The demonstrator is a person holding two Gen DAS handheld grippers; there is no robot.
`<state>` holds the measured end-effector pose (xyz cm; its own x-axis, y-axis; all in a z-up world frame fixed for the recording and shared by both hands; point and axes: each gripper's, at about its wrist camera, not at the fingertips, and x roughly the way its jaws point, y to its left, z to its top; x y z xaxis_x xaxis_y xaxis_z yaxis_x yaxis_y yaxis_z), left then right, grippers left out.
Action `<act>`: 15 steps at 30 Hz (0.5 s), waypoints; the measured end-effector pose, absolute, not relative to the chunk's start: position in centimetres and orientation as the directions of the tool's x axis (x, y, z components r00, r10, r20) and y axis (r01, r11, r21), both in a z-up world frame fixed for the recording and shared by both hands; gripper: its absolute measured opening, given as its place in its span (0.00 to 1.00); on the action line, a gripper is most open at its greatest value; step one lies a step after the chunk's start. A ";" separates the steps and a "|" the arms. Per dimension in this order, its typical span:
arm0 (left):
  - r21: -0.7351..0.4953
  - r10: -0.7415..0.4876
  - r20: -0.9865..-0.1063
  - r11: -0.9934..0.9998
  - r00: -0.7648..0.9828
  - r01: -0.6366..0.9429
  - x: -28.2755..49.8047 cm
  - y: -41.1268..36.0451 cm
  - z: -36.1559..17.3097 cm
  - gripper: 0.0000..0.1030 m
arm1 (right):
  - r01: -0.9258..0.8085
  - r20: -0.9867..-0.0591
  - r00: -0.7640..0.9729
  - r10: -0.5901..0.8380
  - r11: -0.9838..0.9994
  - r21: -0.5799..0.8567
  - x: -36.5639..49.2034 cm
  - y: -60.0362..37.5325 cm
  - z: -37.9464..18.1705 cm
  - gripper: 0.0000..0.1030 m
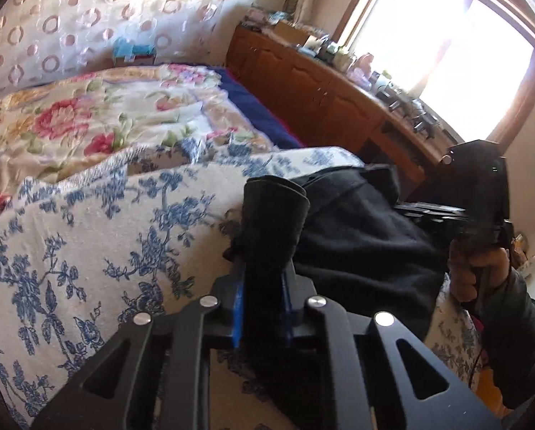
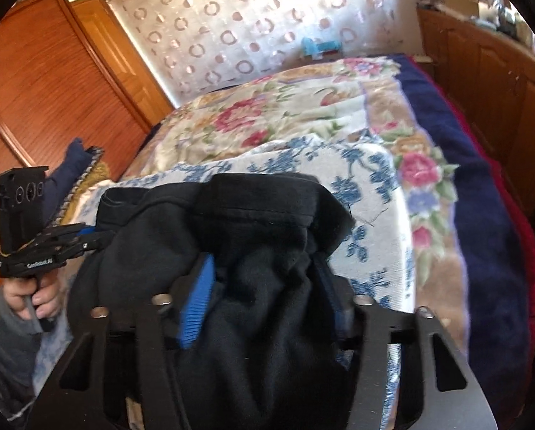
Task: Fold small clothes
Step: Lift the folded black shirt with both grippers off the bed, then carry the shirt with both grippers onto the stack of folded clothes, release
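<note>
**Both jaws closed on the black garment**

Faintly, "GenRobot.AI" reads on the left gripper (image 2: 88,238). Its jaws pinch a rolled edge of the black garment (image 1: 357,236). The right gripper (image 2: 264,286) has bunched cloth clamped between its jaws. Beyond both, the blue-patterned bedspread (image 1: 88,233) lies open.

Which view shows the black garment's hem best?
Right wrist: the black garment fills the frame, stitched hem across the top, right claw shut on it. Left wrist shows only a pinched end in the left claw.

Sunlit window (image 1: 454,53), wooden cabinets (image 1: 303,89) with clutter, circle-patterned curtain (image 2: 253,25), floral bed (image 2: 285,118), wooden wardrobe (image 2: 41,82)
</note>
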<state>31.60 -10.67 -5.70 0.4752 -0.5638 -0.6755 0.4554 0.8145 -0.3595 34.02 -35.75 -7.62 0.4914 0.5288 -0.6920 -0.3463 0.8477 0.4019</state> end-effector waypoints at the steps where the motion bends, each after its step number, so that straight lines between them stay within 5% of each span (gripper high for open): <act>1: -0.355 -0.567 -0.668 0.812 0.483 0.463 31.3 -10.7 -5.2 0.10 | -0.350 -0.687 0.480 0.546 0.837 0.421 34.0 -35.7 -7.6 0.29; 6: -0.343 -0.580 -0.617 0.806 0.532 0.482 29.2 -10.3 -2.4 0.09 | -0.366 -0.686 0.527 0.501 0.863 0.349 32.5 -34.8 -6.2 0.19; 15: -0.326 -0.610 -0.497 0.790 0.617 0.519 24.8 -8.2 3.6 0.08 | -0.401 -0.591 0.666 0.456 0.886 0.233 29.3 -32.5 -0.5 0.17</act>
<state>24.77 -8.17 3.58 0.6168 -0.6102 -0.4972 0.5186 0.7903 -0.3265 29.34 -32.53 -0.46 0.6657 0.4562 -0.5906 -0.4007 0.8861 0.2328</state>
